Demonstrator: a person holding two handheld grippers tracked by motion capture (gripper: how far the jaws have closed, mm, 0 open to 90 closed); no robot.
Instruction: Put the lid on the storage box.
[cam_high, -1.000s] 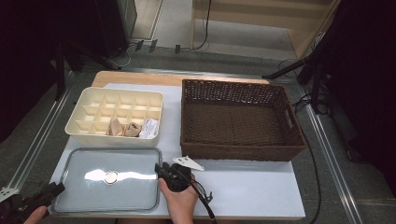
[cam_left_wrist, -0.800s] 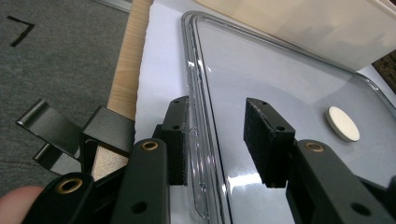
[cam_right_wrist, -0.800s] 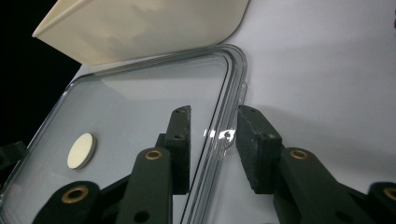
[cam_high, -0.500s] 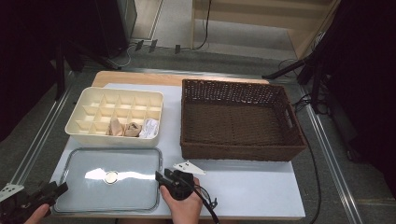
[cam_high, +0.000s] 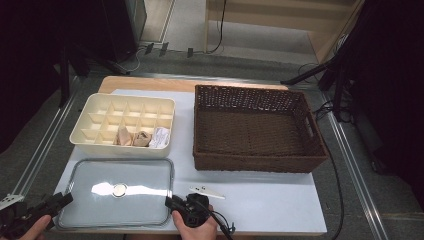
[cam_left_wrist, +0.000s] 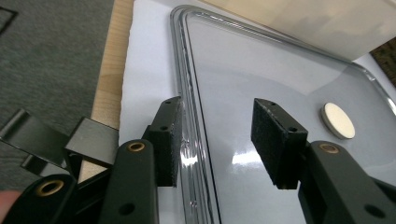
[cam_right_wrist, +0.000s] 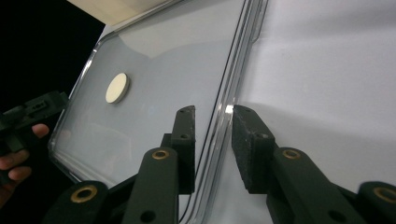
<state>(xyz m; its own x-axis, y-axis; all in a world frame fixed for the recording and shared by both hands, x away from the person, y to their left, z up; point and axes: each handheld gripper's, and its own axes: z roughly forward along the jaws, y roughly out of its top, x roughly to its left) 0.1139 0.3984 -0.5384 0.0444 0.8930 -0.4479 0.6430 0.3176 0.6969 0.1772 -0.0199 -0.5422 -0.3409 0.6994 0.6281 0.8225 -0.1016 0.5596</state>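
A clear lid (cam_high: 100, 210) with a white round disc (cam_high: 120, 189) on it lies flat at the table's front left. My left gripper (cam_high: 61, 201) is at its front left corner. In the left gripper view my left gripper (cam_left_wrist: 219, 135) straddles the lid's rim (cam_left_wrist: 187, 93); its jaws have just been closing, and the pads stand apart from the rim. My right gripper (cam_high: 172, 202) is at the lid's front right corner. The rim (cam_right_wrist: 243, 42) runs between the jaws of my right gripper (cam_right_wrist: 215, 140), which have just been closing, with a gap still showing.
A cream divided box (cam_high: 82, 131) behind the lid holds small items in its front cells. A brown wicker basket (cam_high: 255, 130) stands at the right. The table's near edge is right beside both hands. The other hand (cam_right_wrist: 18, 158) shows past the lid's far corner.
My right gripper has slid toward the table's near edge along the lid's right side. The left gripper has stayed at the lid's front left corner. The lid has not moved.
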